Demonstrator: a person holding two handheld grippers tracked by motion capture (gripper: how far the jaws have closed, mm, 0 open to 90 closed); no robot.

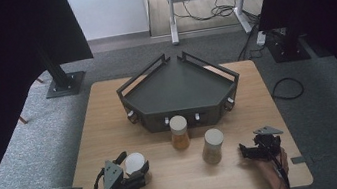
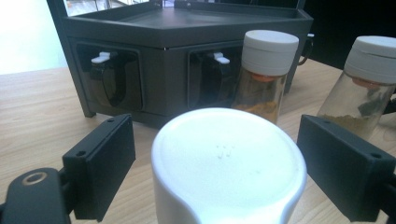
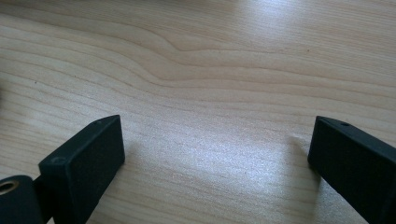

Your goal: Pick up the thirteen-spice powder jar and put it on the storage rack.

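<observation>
White-capped jar [image 2: 229, 163] stands between left gripper [image 2: 215, 163] fingers [image 2: 100, 163], untouched on both sides

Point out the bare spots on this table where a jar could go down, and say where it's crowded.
Free: the wooden table left of the dark tray rack, the strip between the two grippers, and the rack's own empty deck. Crowded: just in front of the rack, where the two spice jars stand, and around the left gripper, whose jaws flank a white-capped jar.
</observation>
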